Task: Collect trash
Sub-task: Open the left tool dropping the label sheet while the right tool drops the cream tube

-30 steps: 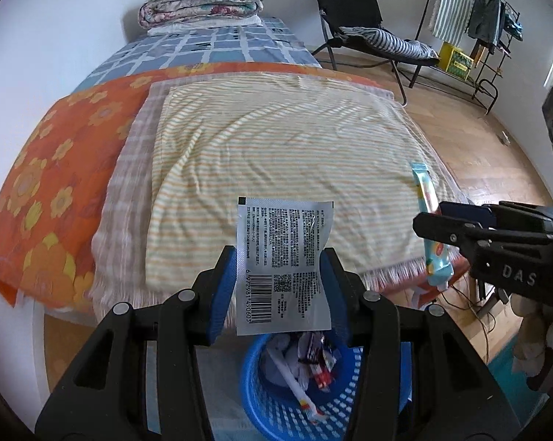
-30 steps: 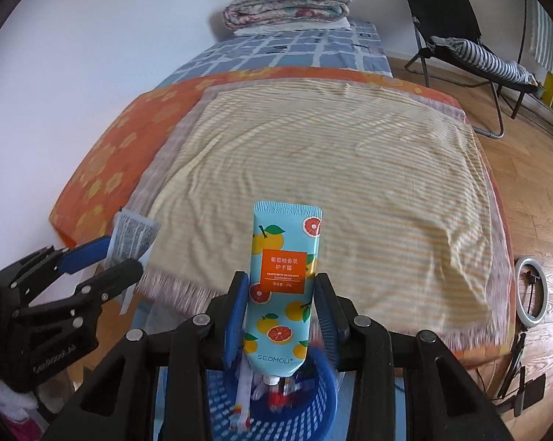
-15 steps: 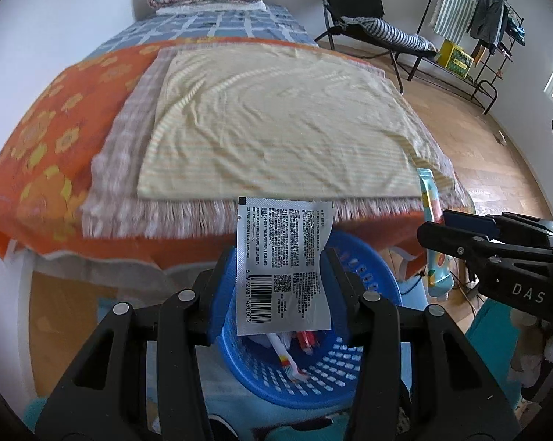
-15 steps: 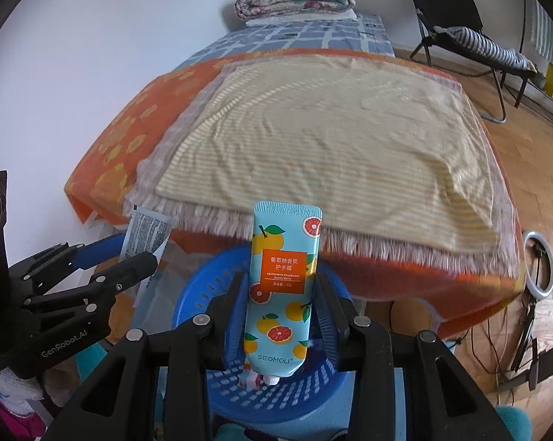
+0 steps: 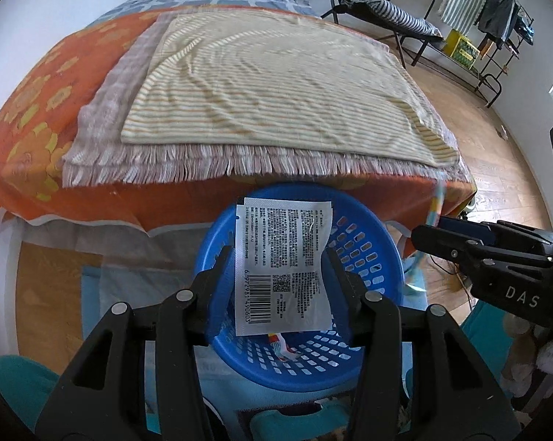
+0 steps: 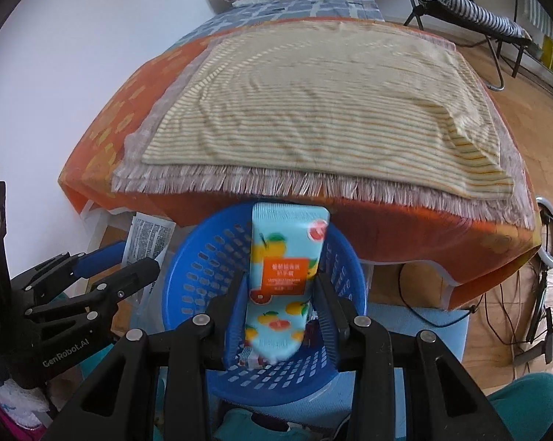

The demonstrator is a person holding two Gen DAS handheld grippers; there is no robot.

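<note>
Left gripper [image 5: 282, 275]: jaws clamped on flat white printed sachet [image 5: 284, 268], barcode at lower edge, held upright over blue perforated plastic basket [image 5: 368, 253] at bed's foot edge. Right gripper [image 6: 280, 294]: jaws closed on soft light-blue citrus-print tube [image 6: 284, 275], blurred, cap end down inside basket rim [image 6: 188, 253]. Both grippers tilted downward, side by side.
</note>
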